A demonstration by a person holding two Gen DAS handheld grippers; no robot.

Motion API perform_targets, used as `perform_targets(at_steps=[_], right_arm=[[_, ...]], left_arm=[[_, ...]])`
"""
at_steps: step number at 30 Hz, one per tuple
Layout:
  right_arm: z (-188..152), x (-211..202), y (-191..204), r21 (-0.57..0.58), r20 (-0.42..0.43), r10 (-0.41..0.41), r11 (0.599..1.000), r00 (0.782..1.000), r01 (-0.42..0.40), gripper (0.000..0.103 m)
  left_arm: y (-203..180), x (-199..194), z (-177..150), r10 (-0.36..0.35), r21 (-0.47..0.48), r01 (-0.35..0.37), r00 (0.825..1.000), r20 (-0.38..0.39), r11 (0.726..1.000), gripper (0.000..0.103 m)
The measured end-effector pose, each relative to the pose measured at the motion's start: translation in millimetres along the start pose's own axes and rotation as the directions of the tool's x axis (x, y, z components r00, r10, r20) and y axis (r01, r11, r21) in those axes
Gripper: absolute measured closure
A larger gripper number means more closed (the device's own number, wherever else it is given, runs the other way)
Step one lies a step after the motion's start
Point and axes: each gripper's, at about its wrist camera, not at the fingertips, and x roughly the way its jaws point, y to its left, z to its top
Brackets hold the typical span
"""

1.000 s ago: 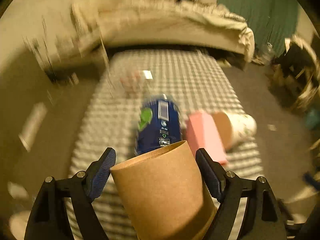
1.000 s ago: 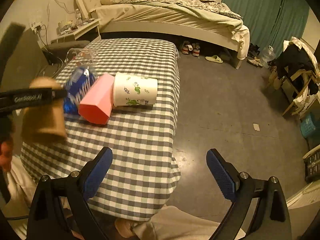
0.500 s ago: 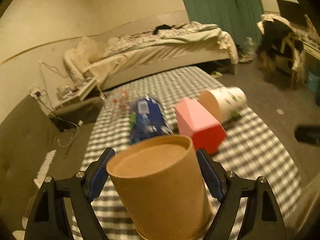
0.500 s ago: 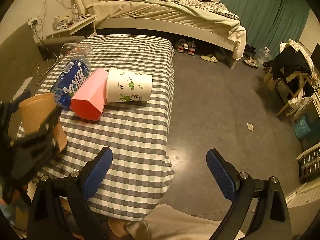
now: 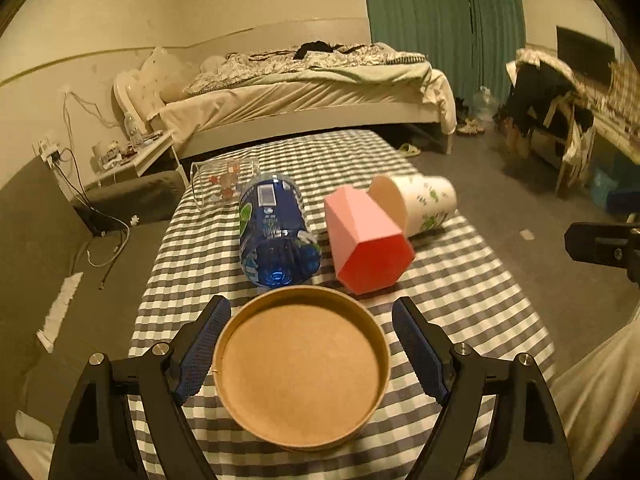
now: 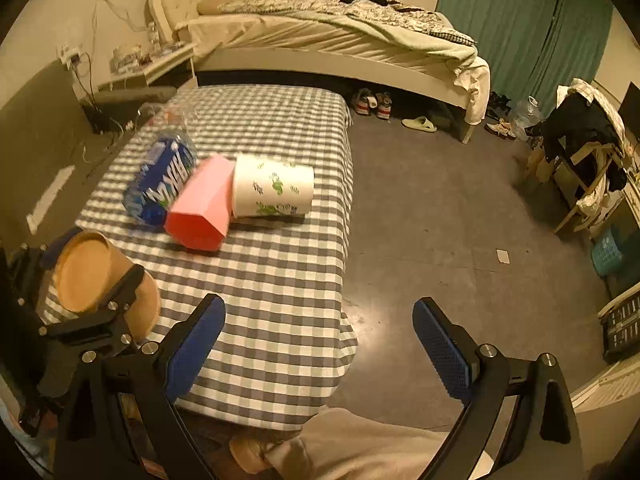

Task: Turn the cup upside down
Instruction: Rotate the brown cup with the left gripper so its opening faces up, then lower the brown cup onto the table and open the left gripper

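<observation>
A brown paper cup [image 5: 301, 364] stands bottom-up on the checkered table [image 5: 472, 280] at its near left corner; its recessed base faces the left wrist camera. My left gripper [image 5: 310, 350] brackets it, with the jaws spread a little wider than the cup and small gaps on both sides. The same cup shows in the right wrist view [image 6: 100, 276] inside the left gripper [image 6: 88, 276]. My right gripper [image 6: 320, 344] is open and empty, off the table's near right edge, above the floor.
On the table beyond the cup lie a blue water bottle [image 5: 276, 228], a pink hexagonal cup [image 5: 366, 238], a white patterned paper cup [image 5: 420, 206] and a clear glass [image 5: 222, 184]. A bed stands behind, and a cluttered chair at the right.
The left gripper has turned the brown cup over from tilted in the air to bottom-up on the table, and its jaws have parted from the cup. The right gripper stayed open.
</observation>
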Motion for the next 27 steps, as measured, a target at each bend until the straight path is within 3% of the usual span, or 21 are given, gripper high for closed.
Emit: perform_targets(at_steps=[10, 17, 27], right_arm=[[0.9, -74.5, -7.7, 0.088, 0.137, 0.004, 0.996, 0.991, -0.016, 0.008], [-2.6, -124.0, 8.6, 0.097, 0.238, 0.018, 0.994, 0.971, -0.043, 0.008], [-23.0, -146.5, 60.3, 0.035, 0.322, 0.100, 0.992, 0.941, -0.117, 0.008]], left_arm=[[24.2, -71.5, 41.9, -0.082, -0.109, 0.095, 0.989, 0.123, 0.989, 0.017], [59.3, -124.1, 60.2, -0.039, -0.141, 0.052, 0.995, 0.094, 0.989, 0.017], [114.5, -164.8, 31.9, 0.061, -0.221, -0.041, 0.995, 0.084, 0.974, 0.017]])
